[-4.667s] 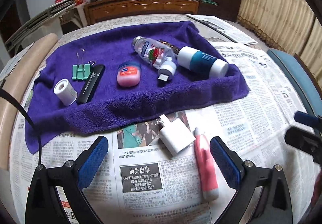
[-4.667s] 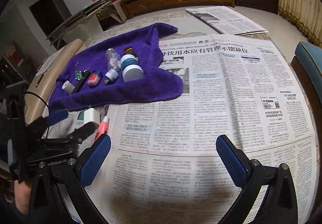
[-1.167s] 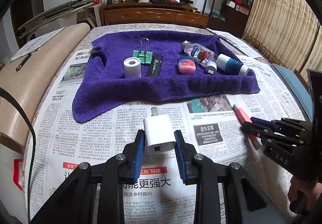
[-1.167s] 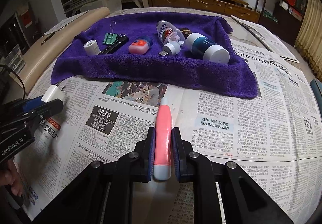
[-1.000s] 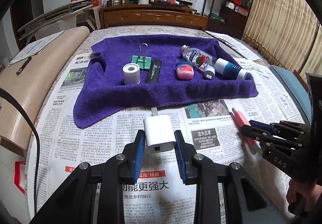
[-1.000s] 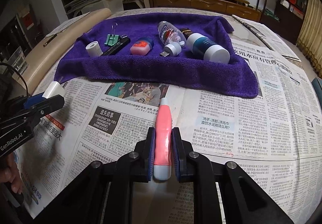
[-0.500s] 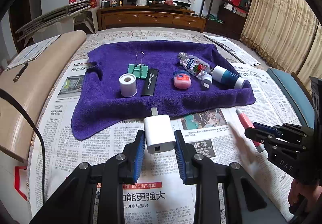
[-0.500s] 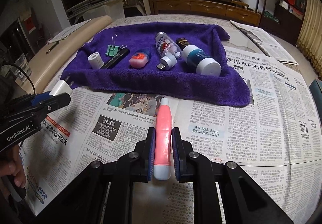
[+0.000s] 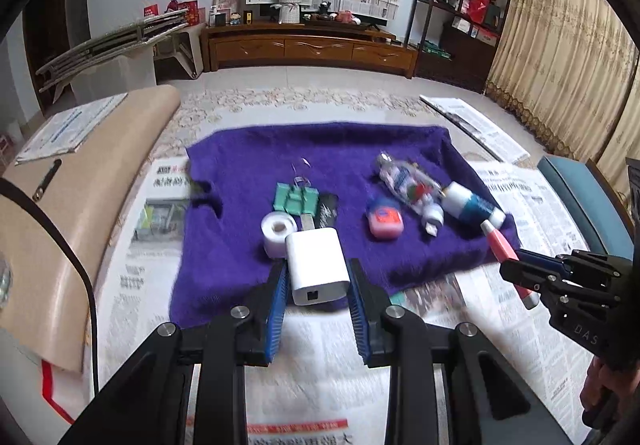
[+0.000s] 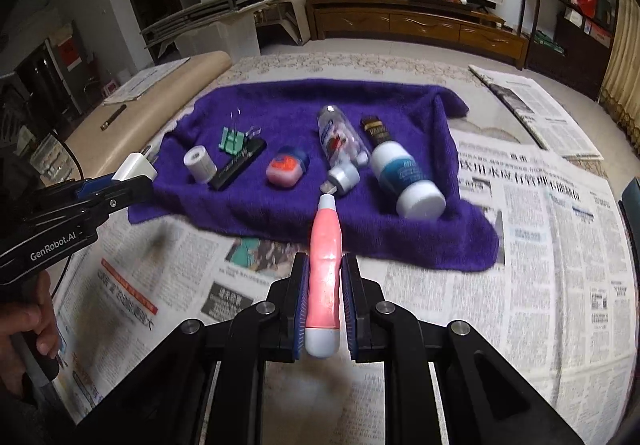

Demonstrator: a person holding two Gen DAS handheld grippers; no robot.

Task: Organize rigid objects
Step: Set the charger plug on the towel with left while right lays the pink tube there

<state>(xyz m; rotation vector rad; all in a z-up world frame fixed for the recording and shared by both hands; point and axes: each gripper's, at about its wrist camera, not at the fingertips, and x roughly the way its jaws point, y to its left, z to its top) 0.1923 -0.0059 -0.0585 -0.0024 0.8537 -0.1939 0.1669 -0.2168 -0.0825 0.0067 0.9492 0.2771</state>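
Observation:
My left gripper (image 9: 318, 277) is shut on a white plug adapter (image 9: 316, 265), held above the near edge of the purple towel (image 9: 248, 245). My right gripper (image 10: 325, 277) is shut on a pink tube (image 10: 325, 257) with white ends, lifted over the newspaper just before the towel (image 10: 280, 213). On the towel lie a white tape roll (image 10: 200, 164), a green binder clip (image 10: 232, 141), a black bar (image 10: 239, 163), a pink jar (image 10: 286, 167), a clear bottle (image 10: 340, 141) and a white and teal bottle (image 10: 408, 177). The right gripper with the pink tube (image 9: 504, 249) shows at the right of the left wrist view.
Newspapers (image 10: 540, 245) cover the table around the towel. A beige padded edge (image 9: 60, 225) runs along the left, with a paper and a pen on it. A blue chair (image 9: 580, 197) stands at the right. A wooden cabinet (image 9: 308, 49) and shelves stand far behind.
Both grippers have risen and moved toward the towel with their loads. The adapter now hangs over the towel's near edge and the pink tube's tip reaches the towel's front.

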